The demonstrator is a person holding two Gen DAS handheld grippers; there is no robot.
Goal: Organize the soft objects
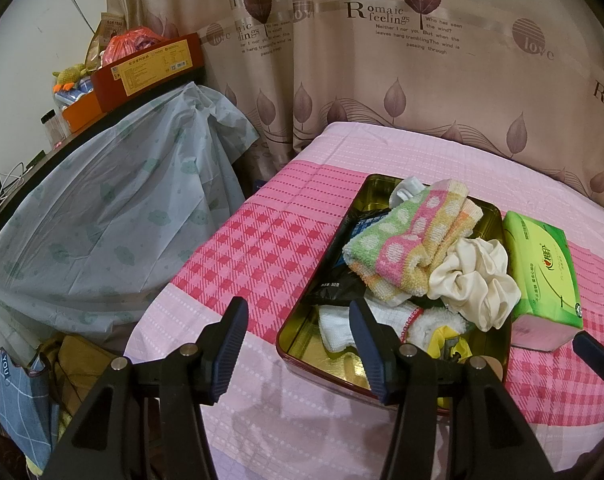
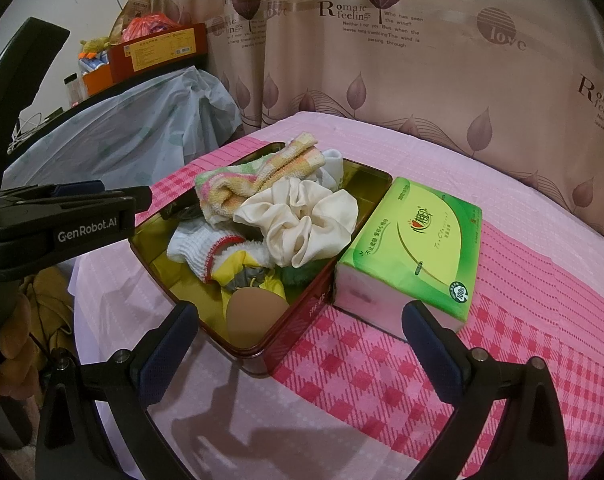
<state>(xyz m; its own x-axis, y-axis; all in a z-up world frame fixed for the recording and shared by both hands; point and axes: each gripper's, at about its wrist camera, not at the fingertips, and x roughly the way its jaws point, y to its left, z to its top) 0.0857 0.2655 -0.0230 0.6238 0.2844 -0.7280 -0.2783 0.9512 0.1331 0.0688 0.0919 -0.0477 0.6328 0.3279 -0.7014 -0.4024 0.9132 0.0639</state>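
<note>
A red tin with a gold inside sits on the pink bed, its red wall nearest the right wrist camera. It holds a dotted striped towel, a cream scrunchie, a white sock, a yellow item and a beige sponge. A green tissue pack lies against the tin's right side. My left gripper is open and empty over the tin's near-left corner. My right gripper is open and empty in front of the tin and the pack.
The bed cover is pink checked, with a leaf-print curtain behind it. Left of the bed, a pale blue sheet drapes over furniture that carries boxes. A checked bag hangs low left. A hand grips the left tool.
</note>
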